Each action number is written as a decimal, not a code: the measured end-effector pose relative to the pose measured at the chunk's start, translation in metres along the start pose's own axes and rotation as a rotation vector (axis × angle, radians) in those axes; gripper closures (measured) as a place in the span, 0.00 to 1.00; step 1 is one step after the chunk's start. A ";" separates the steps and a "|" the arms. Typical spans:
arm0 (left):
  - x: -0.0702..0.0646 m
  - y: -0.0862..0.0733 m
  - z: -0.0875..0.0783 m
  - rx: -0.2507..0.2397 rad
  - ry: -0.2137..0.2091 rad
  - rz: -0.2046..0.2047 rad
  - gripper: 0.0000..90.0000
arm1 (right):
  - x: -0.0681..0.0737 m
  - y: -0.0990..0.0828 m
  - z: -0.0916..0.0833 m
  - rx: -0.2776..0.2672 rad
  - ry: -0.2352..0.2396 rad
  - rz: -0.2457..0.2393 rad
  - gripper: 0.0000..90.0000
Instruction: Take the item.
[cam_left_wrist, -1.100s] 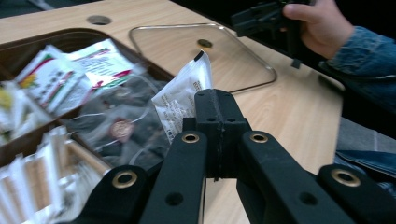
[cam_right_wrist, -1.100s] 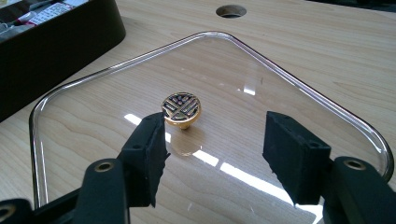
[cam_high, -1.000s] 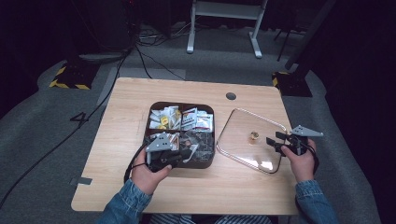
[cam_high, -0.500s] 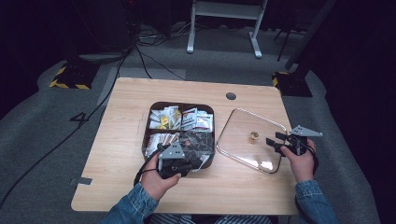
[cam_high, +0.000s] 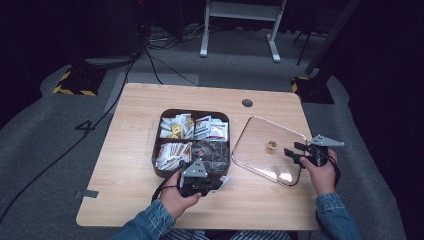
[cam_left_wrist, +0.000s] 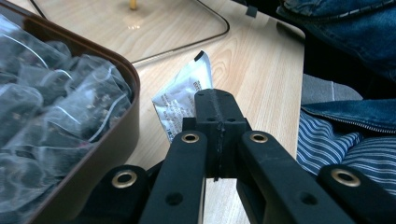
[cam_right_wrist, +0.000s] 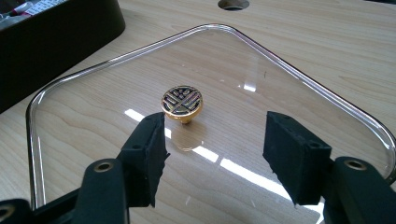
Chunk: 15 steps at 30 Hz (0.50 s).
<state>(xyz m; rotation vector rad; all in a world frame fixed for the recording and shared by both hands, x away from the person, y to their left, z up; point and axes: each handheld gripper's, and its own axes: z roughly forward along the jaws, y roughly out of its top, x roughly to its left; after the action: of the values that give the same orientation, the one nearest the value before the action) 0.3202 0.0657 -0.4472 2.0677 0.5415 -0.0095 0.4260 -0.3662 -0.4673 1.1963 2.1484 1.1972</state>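
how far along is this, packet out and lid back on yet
Done: the glass lid lies off the compartment box, on the table. In hand: the left gripper is shut on a white packet, just outside the box. Left: the right gripper is open, short of the lid's knob; the box is uncovered.

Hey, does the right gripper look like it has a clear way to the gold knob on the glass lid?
Probably yes. The right gripper hovers open just short of the knob, bare glass lid between them, nothing blocking.
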 end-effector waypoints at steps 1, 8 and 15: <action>0.000 -0.001 0.002 0.009 -0.002 0.001 1.00 | 0.000 0.000 0.000 0.000 0.001 -0.001 0.44; -0.002 -0.005 0.013 0.054 -0.002 0.021 1.00 | 0.000 -0.001 0.001 0.004 0.002 0.001 0.44; -0.002 -0.011 0.026 0.101 -0.019 0.021 1.00 | 0.001 -0.001 0.002 0.007 0.003 0.004 0.44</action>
<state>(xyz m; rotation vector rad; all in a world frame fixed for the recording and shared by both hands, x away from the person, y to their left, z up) 0.3198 0.0484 -0.4694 2.1692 0.5169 -0.0451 0.4263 -0.3649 -0.4692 1.2030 2.1550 1.1954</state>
